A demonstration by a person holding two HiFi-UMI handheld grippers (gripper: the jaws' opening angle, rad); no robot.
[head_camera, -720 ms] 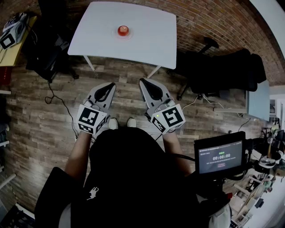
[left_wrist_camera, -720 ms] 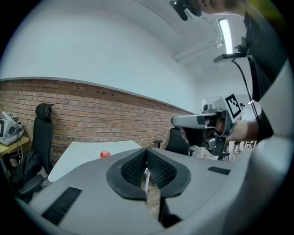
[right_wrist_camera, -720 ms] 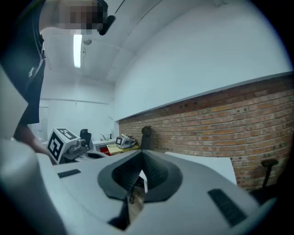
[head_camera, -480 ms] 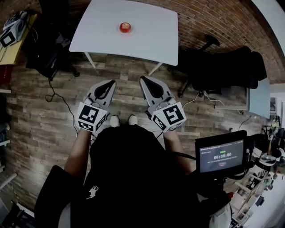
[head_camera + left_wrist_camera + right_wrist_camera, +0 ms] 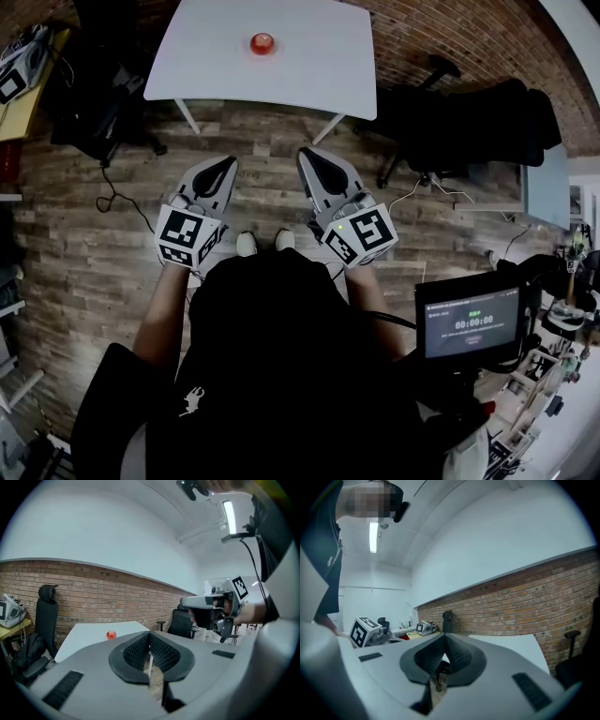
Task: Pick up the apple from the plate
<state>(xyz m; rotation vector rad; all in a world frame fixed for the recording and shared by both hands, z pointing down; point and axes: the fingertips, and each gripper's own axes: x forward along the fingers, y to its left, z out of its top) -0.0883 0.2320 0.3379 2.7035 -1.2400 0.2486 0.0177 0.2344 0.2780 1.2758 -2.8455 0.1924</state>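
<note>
- Underfoot, below both tools, a wood floor (image 5: 84, 253) runs forward to a white counter (image 5: 309, 66), which stands well ahead of the tool tips.
- Left tool (image 5: 223, 164) and right tool (image 5: 309, 155) are held side by side, close in front of the person. Each has its jaws closed together with nothing between them.
- Apple (image 5: 262, 42): far ahead of both tools, on the counter, a little left of where the left tool points.
- Handling, as a judgement:
  - The apple looks small, round, firm and light, with a smooth skin that could slip or roll.
  - A hold across its widest middle should suit it best.
  - The jaws would need to open wider than the fruit first, then close gently.
- Hard to make out:
  - The plate under the apple is too faint to see.
  - The right gripper view shows no apple.
  - The counter's far edge is cut off in the head view.
</note>
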